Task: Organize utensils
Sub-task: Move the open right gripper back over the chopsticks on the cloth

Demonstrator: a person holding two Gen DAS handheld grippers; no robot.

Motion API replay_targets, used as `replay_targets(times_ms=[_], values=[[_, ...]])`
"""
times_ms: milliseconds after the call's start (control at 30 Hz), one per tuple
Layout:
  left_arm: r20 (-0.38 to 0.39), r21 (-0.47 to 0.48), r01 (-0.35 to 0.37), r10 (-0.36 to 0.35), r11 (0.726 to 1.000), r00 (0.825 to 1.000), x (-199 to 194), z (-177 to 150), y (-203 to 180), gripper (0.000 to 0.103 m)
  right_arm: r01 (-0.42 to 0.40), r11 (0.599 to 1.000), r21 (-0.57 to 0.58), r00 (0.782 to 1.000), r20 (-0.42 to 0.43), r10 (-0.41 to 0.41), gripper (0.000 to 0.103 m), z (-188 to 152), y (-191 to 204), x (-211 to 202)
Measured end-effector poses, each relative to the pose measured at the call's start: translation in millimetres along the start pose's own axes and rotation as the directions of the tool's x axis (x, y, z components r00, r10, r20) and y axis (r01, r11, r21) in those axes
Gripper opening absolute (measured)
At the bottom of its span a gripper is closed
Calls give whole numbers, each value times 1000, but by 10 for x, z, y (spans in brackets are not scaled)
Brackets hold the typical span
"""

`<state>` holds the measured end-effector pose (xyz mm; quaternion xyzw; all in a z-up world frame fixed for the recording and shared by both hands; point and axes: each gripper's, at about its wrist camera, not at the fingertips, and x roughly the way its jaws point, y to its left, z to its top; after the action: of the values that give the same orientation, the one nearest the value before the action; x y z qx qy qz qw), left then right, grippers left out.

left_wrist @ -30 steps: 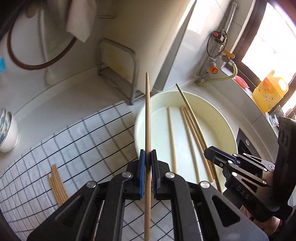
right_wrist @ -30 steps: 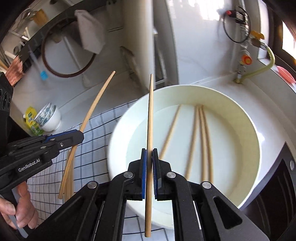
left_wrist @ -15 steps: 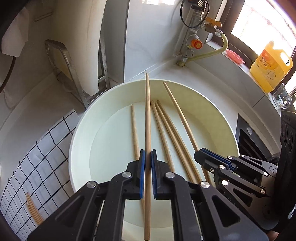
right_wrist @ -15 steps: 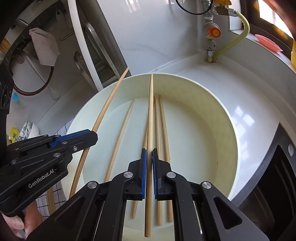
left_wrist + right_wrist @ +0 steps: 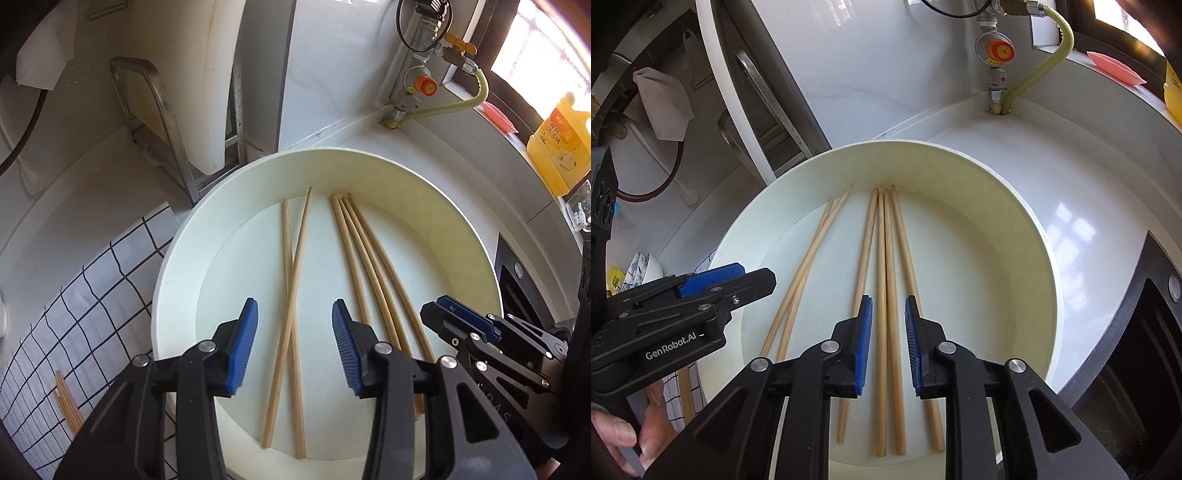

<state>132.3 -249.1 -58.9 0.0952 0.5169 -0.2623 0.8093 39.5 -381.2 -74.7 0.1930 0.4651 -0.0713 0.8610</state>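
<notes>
Several wooden chopsticks lie in a round cream basin. Two of them cross under my left gripper, which is open and empty just above them. In the right wrist view the basin holds a bunch of chopsticks running between the fingers of my right gripper, which is open and holds nothing. The right gripper shows in the left wrist view, and the left gripper shows in the right wrist view.
A checked cloth left of the basin holds a few more chopsticks. A metal rack and a white board stand behind. A gas valve and hose are at the back right, a yellow bottle at right, a black hob beside the basin.
Both grippers moved over the basin, opened and let go of their chopsticks, which now lie in the basin.
</notes>
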Motion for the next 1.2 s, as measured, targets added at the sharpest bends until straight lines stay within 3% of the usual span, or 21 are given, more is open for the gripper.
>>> replay_targets(times_ms=[433, 767, 1200], values=[[42, -65, -38, 41, 997, 998, -440, -262, 299, 44, -27, 998, -59, 1000, 3, 27, 25, -112, 273, -218], [70, -130, -86, 95, 988, 993, -849, -658, 671, 46, -67, 988, -140, 998, -12, 65, 27, -309, 727, -396], [45, -287, -178, 198, 941, 979, -1145, -1322, 1482, 46, -151, 944, -293, 988, -66, 138, 31, -587, 1559, -414]])
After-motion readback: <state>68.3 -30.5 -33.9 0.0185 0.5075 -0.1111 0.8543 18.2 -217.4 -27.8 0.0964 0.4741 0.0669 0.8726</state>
